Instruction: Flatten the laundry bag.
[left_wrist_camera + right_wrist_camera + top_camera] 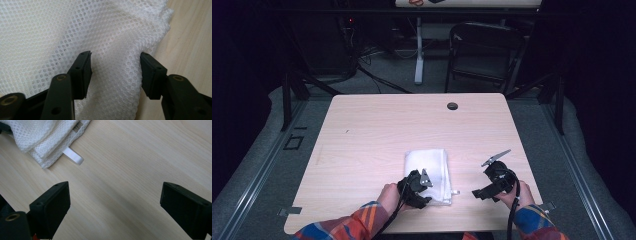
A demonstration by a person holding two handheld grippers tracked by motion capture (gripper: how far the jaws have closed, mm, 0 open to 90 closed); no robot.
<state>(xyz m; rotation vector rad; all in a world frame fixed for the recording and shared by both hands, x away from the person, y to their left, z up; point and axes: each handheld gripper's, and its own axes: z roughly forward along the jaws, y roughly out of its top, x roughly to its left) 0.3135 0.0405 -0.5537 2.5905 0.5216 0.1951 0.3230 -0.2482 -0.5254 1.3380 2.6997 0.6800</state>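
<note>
White mesh cloth (428,172) lies folded on the table (362,135), near its front edge. We see our left gripper (115,72) at the cloth's near corner, jaws partly apart around a raised fold. Our right gripper (113,206), jaws wide and empty, hovers beside the cloth's white tag (73,155).
</note>
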